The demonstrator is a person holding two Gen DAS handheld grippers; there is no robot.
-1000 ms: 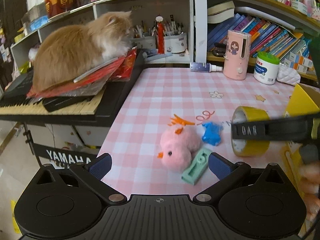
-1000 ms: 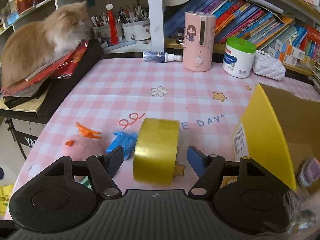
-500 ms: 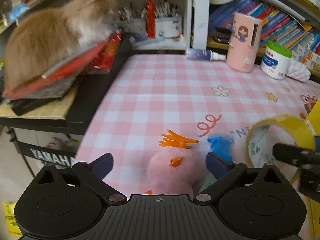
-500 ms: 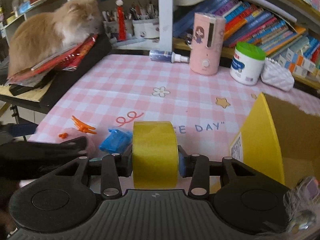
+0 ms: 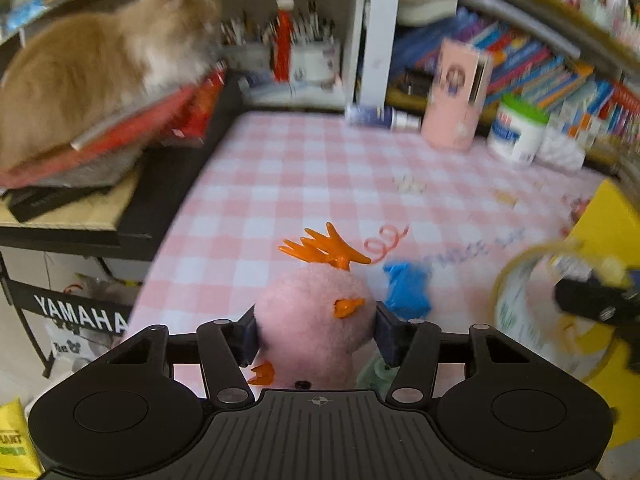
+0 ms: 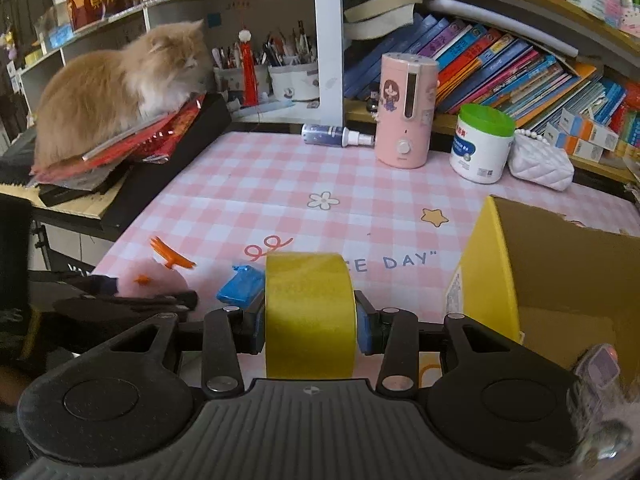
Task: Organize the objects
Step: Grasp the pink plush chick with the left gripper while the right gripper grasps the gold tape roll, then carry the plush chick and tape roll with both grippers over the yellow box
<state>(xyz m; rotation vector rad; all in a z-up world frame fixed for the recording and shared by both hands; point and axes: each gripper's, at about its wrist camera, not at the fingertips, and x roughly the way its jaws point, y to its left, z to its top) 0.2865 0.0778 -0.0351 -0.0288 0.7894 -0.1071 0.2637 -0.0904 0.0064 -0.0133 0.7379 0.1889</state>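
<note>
1. Tabletop (image 6: 280, 176) covered in a pink-and-white checked cloth carries the loose things; its far edge meets shelves of books.
2. The left claw (image 5: 316, 330) has just been closing, and its blue pads now press both sides of the round pink plush chick with orange crest and beak (image 5: 316, 316), which sits at the near edge of the tabletop.
3. The right claw (image 6: 310, 324) is clenched on the wide roll of yellow tape (image 6: 310, 312), pads against its two flat sides, the roll standing on edge between them.
4. In the left wrist view the same yellow roll appears blurred at the right, carried by the other claw, just in front of the yellow cardboard box (image 6: 492, 280).
5. The box stands open at the right of the tabletop, close beside the held roll; its brown inside faces the right wrist camera.
6. A small crumpled blue toy (image 6: 242, 288) lies on the cloth between the chick and the tape roll, apart from both.
7. A pale green object (image 5: 374, 376) peeks out under the left claw's right finger, mostly hidden.
8. At the back stand a pink cylindrical humidifier (image 6: 406, 110), a white jar with green lid (image 6: 482, 144), and a white quilted pouch (image 6: 540, 164); a small spray bottle (image 6: 334, 135) lies on its side.
9. A fluffy ginger cat (image 6: 116, 92) sits on red papers atop a black keyboard at the left.
</note>
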